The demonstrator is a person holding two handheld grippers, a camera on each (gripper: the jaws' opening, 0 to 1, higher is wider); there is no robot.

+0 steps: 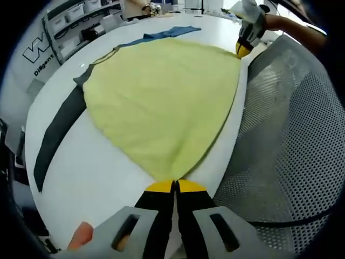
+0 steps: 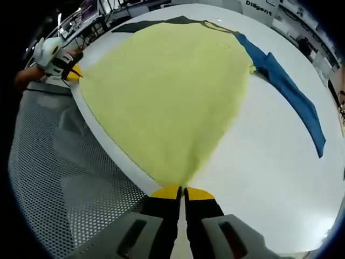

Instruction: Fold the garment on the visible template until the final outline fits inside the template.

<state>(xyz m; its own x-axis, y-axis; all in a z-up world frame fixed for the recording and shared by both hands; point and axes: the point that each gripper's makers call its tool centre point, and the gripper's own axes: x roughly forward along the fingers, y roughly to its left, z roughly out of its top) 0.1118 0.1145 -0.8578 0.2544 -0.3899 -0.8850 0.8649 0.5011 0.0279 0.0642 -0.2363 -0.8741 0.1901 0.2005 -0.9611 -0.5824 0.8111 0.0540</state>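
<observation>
Where garment [image 1: 161, 102] corners meet, both tongs clamped.

Grey mesh panel [image 1: 291, 140] beside table; shelving with bins [image 1: 81, 21] behind.

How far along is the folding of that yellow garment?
Barely started. Done: the yellow garment lies spread flat on the white table. In hand: the left gripper and right gripper each pinch a corner at the near edge. Left: every fold; no crease shows, and the cloth spills past the dark strip and blue strip.
</observation>
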